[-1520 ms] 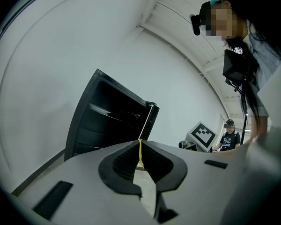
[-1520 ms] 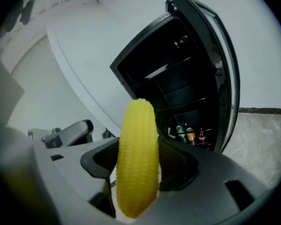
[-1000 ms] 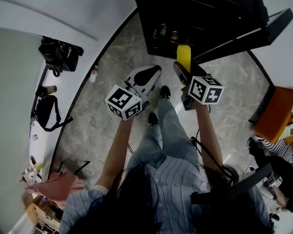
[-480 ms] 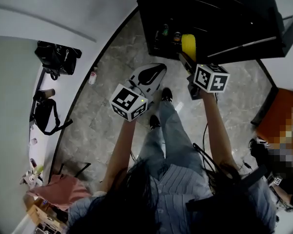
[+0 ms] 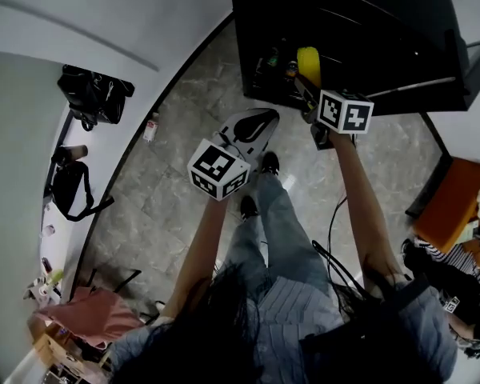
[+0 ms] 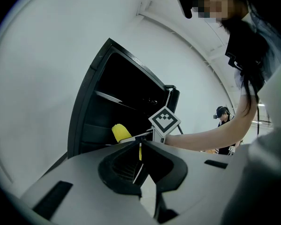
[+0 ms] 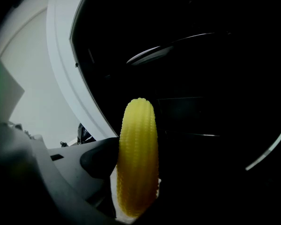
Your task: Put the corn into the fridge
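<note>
The yellow corn cob (image 7: 137,156) stands upright between the jaws of my right gripper (image 7: 133,182), which is shut on it. In the head view the corn (image 5: 309,62) has its tip inside the dark opening of the black fridge (image 5: 344,22), just ahead of the right gripper (image 5: 308,86). The fridge interior (image 7: 201,102) fills the right gripper view, with a shelf edge faintly lit. My left gripper (image 5: 252,126) hangs lower left over the floor with its jaws together and nothing held. From the left gripper view (image 6: 139,165) the corn (image 6: 121,132) shows at the fridge front.
Bottles or cans (image 5: 272,57) stand on a low fridge shelf left of the corn. The fridge door (image 5: 456,62) swings out to the right. Black bags (image 5: 96,90) lie on a white counter at left. An orange seat (image 5: 452,198) and another person (image 6: 223,121) are nearby.
My right gripper has carried the corn forward, from in front of the fridge to inside its opening. The left gripper has drifted slightly forward and right.
</note>
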Demonstrator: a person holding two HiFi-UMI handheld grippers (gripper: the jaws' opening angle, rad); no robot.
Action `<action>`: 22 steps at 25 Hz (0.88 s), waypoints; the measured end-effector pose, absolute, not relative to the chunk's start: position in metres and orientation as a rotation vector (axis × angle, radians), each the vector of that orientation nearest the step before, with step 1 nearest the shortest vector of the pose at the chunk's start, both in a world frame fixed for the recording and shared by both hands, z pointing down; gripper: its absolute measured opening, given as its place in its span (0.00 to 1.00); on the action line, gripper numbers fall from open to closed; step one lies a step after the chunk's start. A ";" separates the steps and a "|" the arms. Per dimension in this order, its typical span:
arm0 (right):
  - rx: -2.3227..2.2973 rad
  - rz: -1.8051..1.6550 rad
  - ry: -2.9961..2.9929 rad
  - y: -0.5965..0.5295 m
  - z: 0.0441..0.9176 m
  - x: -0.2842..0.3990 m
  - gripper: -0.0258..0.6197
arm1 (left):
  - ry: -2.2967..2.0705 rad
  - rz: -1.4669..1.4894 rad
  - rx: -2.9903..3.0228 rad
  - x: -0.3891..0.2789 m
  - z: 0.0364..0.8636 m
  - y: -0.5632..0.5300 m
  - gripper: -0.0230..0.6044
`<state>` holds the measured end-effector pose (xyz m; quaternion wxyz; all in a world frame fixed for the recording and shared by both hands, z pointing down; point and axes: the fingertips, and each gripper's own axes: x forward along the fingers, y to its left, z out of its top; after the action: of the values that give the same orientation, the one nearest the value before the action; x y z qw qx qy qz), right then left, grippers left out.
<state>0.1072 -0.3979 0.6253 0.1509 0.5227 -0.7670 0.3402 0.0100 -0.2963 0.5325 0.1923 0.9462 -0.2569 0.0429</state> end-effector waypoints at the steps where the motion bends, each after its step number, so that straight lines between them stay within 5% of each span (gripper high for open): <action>1: 1.495 0.957 -2.197 -0.402 0.626 0.109 0.44 | -0.722 0.115 2.657 0.012 0.531 -0.298 0.05; 22: 1.308 0.568 -2.009 -0.495 0.661 0.139 0.44 | -0.730 0.129 2.614 0.026 0.545 -0.303 0.05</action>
<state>0.1393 -0.4946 0.6612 0.3325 0.5008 -0.7690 0.2174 0.0259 -0.3028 0.5446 0.2106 0.9405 -0.2627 0.0466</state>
